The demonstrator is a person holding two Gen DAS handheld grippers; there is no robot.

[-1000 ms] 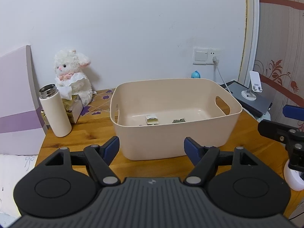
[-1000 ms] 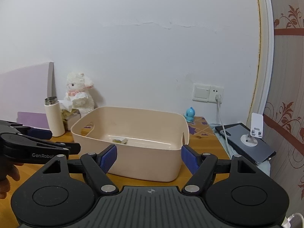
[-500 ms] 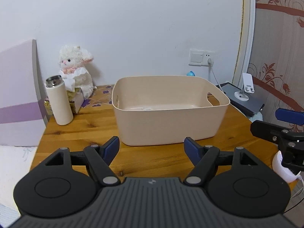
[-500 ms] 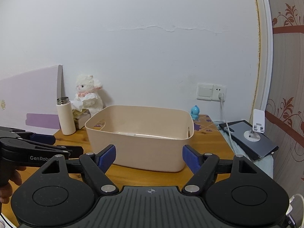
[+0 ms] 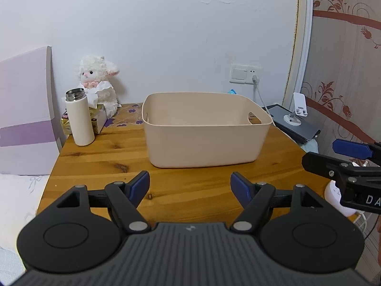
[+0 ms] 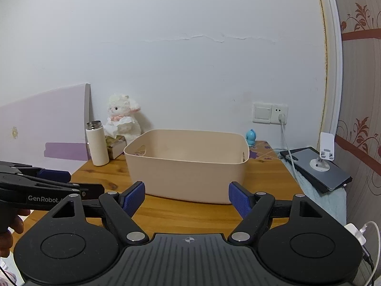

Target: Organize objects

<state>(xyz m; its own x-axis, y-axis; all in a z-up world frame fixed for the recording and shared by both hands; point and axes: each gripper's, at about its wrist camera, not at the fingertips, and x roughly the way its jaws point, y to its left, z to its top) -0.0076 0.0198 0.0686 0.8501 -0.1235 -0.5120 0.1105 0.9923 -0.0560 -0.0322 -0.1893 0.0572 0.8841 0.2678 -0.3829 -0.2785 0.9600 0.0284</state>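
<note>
wooden table [image 5: 100, 166], beige bin [image 5: 204, 138] beyond empty jaws

The right gripper [image 6: 187, 199] fills the near edge, its blue-padded jaws standing wide apart with nothing between them, held above the wooden bench [image 6: 190, 212]. Just beyond them sits a beige tub [image 6: 188, 166] with cut-out handles; its floor is hidden by the near wall. To the far left of the tub stand a white flask [image 6: 97, 144], a tissue box [image 6: 116, 145] and a plush lamb [image 6: 123, 119] against the wall. A small blue figure [image 6: 251, 137] sits behind the tub's right corner. At right, a dark tablet [image 6: 316, 168] carries a white phone stand [image 6: 325, 152]. The left gripper [image 6: 69, 181] enters from the left edge, gripped by a hand [image 6: 9, 233].
</note>
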